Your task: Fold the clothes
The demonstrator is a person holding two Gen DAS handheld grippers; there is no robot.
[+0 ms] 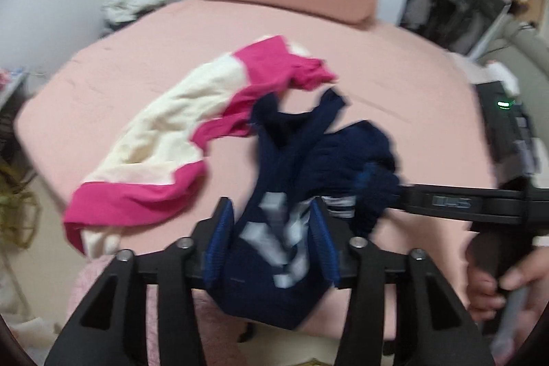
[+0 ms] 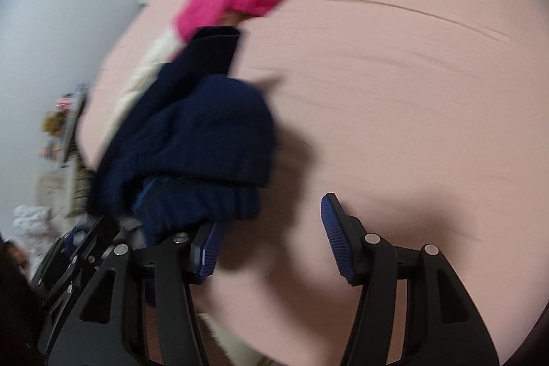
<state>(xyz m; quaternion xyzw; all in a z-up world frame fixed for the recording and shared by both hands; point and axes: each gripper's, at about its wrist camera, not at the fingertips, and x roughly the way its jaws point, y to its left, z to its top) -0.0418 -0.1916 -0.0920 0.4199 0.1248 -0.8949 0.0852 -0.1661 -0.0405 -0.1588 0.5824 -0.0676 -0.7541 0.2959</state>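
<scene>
While motion blur smears both views, my left gripper (image 1: 271, 228) pinches the navy garment (image 1: 291, 160) above the pink bed (image 1: 394, 84). My right gripper (image 2: 271, 239) is spread, empty. The navy folds hide part of the pink-and-cream garment (image 1: 154, 132).

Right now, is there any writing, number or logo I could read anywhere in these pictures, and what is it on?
Nothing reads clearly.
White print on the navy garment held in the left gripper: too blurred to tell whether it is letters or a pattern.
Small marking on the right gripper's black body: too small and blurred.
The pink and cream garment: none visible.
</scene>
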